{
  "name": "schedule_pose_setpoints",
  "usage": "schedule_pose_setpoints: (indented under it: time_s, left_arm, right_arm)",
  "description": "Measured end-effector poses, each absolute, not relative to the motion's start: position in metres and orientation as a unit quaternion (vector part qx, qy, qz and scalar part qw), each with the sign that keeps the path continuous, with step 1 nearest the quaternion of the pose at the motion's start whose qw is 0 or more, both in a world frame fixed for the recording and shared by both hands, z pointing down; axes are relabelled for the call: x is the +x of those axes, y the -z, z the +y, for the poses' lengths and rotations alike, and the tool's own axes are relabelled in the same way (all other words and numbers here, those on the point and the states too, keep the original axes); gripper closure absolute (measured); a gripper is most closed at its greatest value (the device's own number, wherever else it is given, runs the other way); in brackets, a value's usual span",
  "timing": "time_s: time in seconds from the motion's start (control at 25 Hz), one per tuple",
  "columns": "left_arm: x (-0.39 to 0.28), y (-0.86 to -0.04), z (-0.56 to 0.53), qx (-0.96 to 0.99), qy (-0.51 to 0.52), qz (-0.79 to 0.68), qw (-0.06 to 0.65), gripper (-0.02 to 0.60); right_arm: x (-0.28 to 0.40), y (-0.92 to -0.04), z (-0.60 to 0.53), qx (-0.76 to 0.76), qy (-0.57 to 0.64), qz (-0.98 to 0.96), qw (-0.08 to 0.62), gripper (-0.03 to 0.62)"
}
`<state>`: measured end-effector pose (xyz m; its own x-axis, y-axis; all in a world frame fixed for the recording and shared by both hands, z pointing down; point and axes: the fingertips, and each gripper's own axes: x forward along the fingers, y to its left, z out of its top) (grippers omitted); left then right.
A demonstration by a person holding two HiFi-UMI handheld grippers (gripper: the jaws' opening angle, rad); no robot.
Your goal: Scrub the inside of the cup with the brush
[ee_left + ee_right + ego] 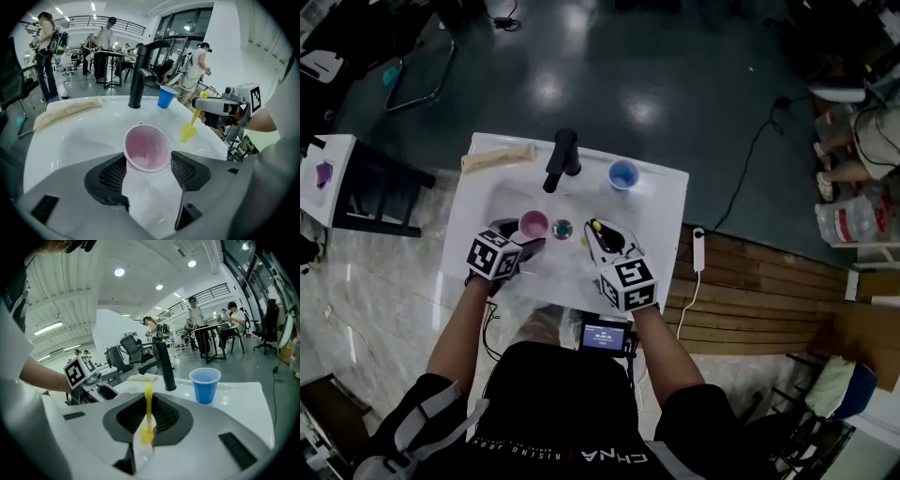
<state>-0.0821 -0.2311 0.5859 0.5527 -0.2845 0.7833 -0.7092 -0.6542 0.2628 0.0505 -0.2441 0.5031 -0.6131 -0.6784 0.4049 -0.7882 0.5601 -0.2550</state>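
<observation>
A pink cup (146, 149) sits between the jaws of my left gripper (147, 161), both pads pressed on its sides, its empty mouth facing the camera. From the head view the cup (533, 225) is over the white sink basin (511, 202), just ahead of the left gripper (523, 246). My right gripper (147, 423) is shut on a thin yellow brush (148, 401). The brush (189, 131) hangs to the right of the cup, apart from it, below the right gripper (220, 108). In the head view the right gripper (605, 242) holds the brush (596, 228) over the basin's right side.
A black faucet (561, 159) stands at the back of the sink, with a blue cup (623, 174) on the rim to its right and a beige cloth (497, 157) to its left. A drain (562, 229) lies between the grippers. People and desks fill the room behind.
</observation>
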Motion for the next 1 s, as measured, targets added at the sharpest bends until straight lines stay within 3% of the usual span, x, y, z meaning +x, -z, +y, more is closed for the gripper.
schedule_pose_setpoints:
  time_s: [1.0]
  left_arm:
    - [-0.246, -0.527, -0.174, 0.792, -0.299, -0.416, 0.332, 0.279]
  right_arm:
    - [-0.053, -0.484, -0.221, 0.352, -0.187, -0.905, 0.149, 0.555]
